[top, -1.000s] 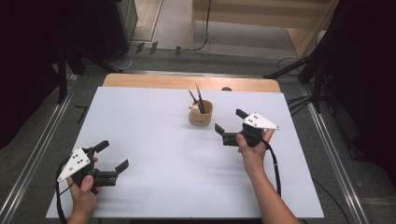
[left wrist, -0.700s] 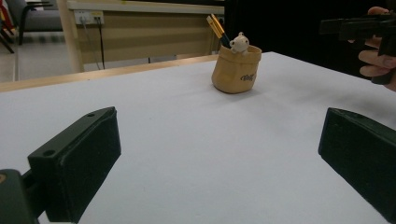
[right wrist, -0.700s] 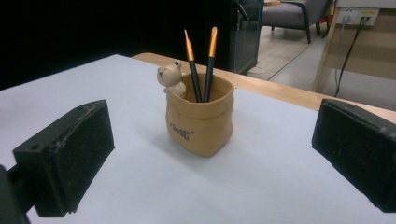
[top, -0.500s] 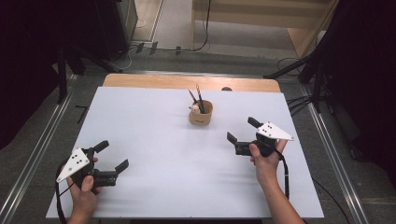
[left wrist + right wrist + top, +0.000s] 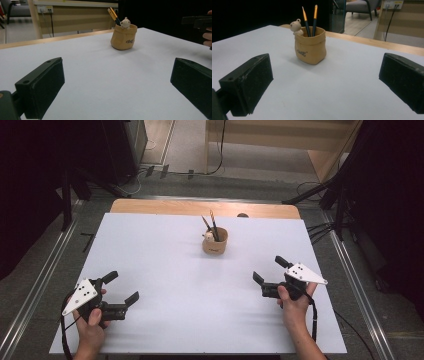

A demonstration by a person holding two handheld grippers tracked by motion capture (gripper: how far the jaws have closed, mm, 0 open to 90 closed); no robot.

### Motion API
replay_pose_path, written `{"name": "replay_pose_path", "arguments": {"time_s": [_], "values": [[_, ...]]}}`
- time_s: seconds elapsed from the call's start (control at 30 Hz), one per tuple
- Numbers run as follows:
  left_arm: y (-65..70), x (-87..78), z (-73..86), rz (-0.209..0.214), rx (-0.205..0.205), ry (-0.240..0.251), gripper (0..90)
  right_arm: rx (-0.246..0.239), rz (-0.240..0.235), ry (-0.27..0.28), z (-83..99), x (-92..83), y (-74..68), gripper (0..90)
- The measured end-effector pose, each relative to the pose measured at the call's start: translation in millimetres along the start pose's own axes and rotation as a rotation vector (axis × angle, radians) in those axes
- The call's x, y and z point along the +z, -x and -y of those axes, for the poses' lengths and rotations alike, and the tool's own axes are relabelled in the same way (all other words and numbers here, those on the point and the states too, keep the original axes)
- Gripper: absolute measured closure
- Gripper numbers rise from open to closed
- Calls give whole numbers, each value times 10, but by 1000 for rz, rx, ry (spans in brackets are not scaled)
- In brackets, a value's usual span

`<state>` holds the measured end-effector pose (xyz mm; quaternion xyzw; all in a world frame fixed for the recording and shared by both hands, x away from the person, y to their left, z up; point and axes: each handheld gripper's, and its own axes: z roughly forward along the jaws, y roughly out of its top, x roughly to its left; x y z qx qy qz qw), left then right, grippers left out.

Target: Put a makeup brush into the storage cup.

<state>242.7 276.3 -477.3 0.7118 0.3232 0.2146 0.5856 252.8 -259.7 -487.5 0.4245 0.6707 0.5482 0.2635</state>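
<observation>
Tan, soft-sided pen pot (image 5: 215, 241) holds two slim pencils (image 5: 310, 20); each hand-held gripper (image 5: 118, 287) (image 5: 269, 271) gapes wide, empty.

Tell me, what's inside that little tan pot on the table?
Two dark pencils with orange-yellow ends stand up out of the tan pot, and a small bear figure sits at its rim. The pot's wall covers the pencils' lower ends.
</observation>
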Motion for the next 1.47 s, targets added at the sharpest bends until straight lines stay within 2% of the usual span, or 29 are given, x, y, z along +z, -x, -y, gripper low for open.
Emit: {"name": "replay_pose_path", "arguments": {"time_s": [0.27, 0.77, 0.83, 0.97, 1.1, 1.17, 1.27, 1.47], "values": [[0, -3, 1, 4, -1, 3, 0, 22, 22, -7, 144, -155, 83, 0], [9, 0, 0, 7, 8, 0, 0, 34, 49, -10, 247, -484, 166, 0], [11, 1, 2, 8, 7, 0, 0, 52, 42, -8, 262, -525, 164, 0], [18, -3, -1, 10, 12, -2, 0, 31, 57, -22, 311, -587, 147, 0], [27, -8, -5, 9, 26, -6, 0, 46, 56, -23, 362, -641, 134, 0], [22, -10, -2, 7, 31, -6, 0, 27, 68, -27, 367, -669, 124, 0], [0, -14, 1, 9, 17, 4, 0, 54, 68, -17, 371, -708, 138, 0], [-10, -13, -8, 0, 14, 2, 0, 50, 72, -18, 373, -729, 134, 0]]}}
